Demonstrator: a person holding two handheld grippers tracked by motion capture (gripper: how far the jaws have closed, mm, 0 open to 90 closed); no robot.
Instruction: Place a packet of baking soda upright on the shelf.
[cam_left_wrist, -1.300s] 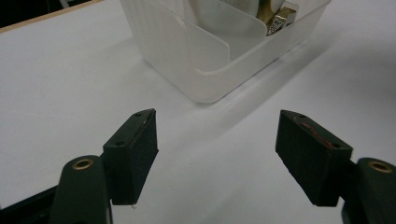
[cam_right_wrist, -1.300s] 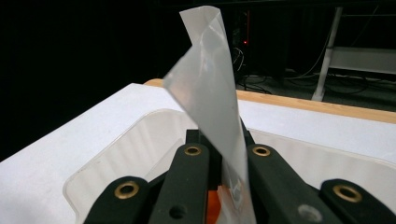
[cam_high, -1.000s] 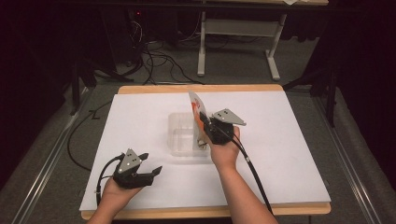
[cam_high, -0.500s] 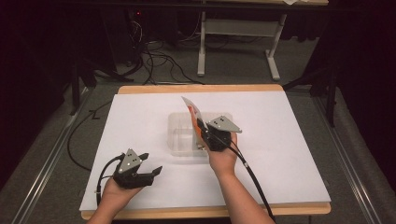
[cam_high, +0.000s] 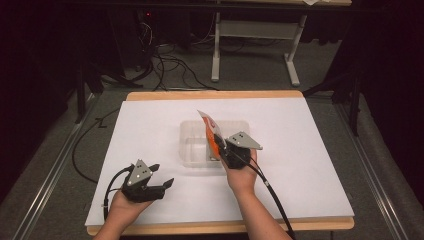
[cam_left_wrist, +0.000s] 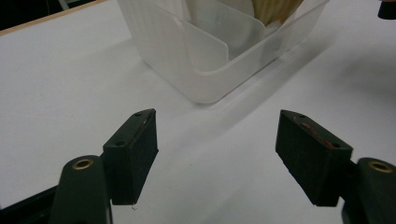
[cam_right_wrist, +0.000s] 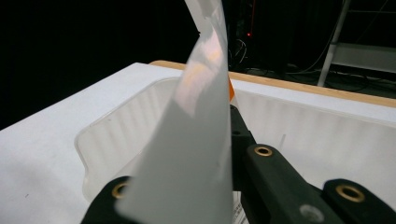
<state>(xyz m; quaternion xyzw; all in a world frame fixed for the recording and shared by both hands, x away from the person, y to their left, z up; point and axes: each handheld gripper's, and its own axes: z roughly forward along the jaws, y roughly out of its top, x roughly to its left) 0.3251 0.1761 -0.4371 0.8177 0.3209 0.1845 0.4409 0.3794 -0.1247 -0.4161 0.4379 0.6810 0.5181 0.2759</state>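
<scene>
Glossy orange-and-white foil packet (cam_high: 210, 132), thin and flat, stands pinched in the right gripper (cam_high: 222, 150) jaws over the ribbed, translucent plastic bin (cam_high: 192, 150) at the white tabletop (cam_high: 310, 150) middle. Left gripper (cam_left_wrist: 217, 154) jaws gape wide, empty, near the front-left corner.

The clear bin (cam_high: 200, 145) is sitting mid-table (cam_high: 310, 150), with the packet (cam_high: 211, 135) standing tilted over the bin's right part in the clamped right gripper (cam_high: 222, 150), while the left gripper (cam_high: 162, 175), jaws apart, is resting nearer the person, left of the bin.
</scene>
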